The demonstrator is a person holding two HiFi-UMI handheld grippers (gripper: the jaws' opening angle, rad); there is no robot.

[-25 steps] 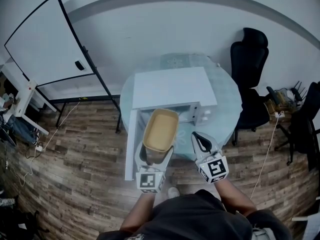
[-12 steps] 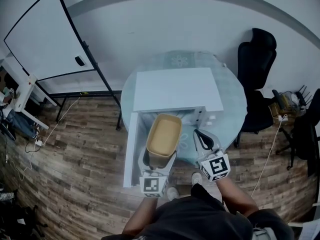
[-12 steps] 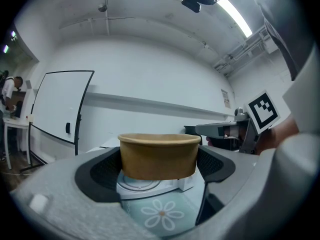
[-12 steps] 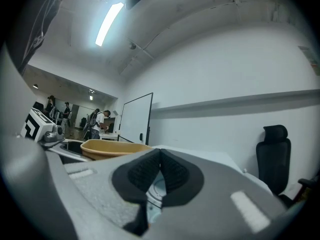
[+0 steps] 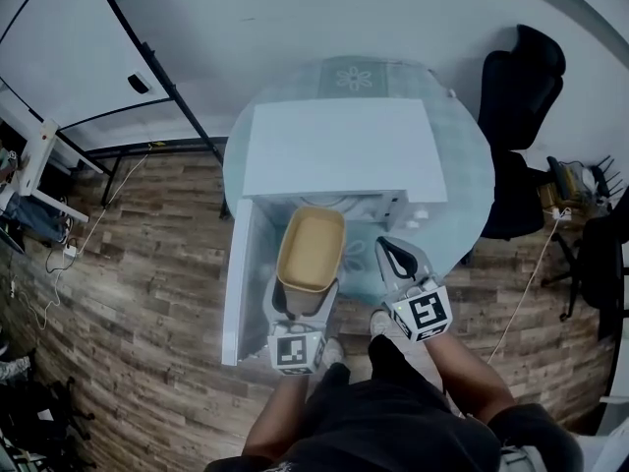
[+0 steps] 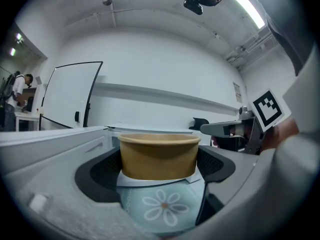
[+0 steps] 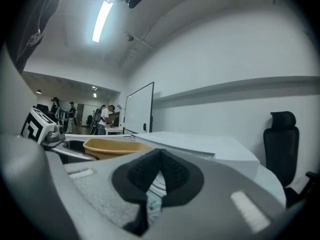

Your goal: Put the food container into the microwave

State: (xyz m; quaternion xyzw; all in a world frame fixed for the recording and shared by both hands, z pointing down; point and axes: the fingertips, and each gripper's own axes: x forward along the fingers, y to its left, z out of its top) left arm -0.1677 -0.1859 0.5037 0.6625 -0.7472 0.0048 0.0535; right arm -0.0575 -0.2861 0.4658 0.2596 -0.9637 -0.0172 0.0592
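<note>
One tan food container (image 5: 312,249), open-topped, empty

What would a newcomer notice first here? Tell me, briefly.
The tan food container, clasped by the left gripper, hangs at the open front of the white microwave, whose door stands out to the left. Beside it, the right gripper is empty, jaws together.

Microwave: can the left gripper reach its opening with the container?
Probably yes: door open at left, left gripper holds the container just before the opening, right gripper off to the side.
</note>
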